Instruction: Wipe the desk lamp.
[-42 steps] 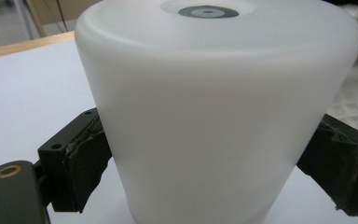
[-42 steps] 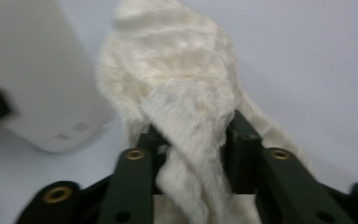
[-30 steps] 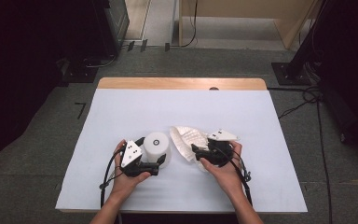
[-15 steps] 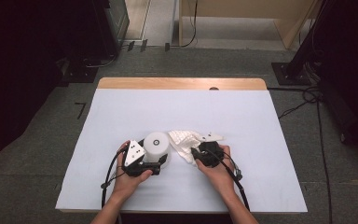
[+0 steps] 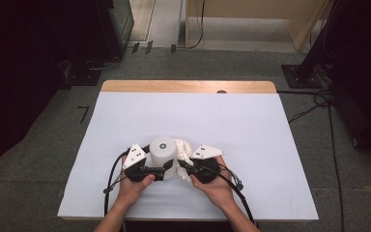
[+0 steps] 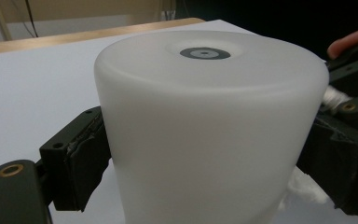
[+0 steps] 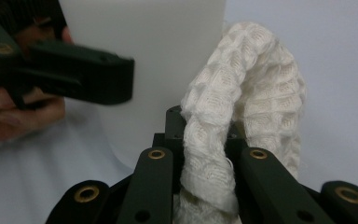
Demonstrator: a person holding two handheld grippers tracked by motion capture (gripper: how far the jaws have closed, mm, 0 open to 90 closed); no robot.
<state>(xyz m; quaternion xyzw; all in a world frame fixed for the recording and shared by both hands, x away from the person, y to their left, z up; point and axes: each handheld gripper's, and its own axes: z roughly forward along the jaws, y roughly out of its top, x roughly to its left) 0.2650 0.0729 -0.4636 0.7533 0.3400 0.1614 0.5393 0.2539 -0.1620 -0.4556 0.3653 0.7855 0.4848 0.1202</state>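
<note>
white cup [image 5: 163, 155] upside down, axis vertical | left claw [image 5: 166, 167] clamps it | right claw [image 7: 205, 140] pinches cloth [image 7: 242, 107]

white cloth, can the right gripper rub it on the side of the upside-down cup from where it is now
Probably yes. The right gripper is shut on the cloth, which already lies against the cup; the left gripper grips the cup's other sides, leaving that side free.

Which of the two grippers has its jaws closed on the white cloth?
The right gripper: its jaws pinch the white waffle cloth. The left gripper instead clamps the white cup.
</note>
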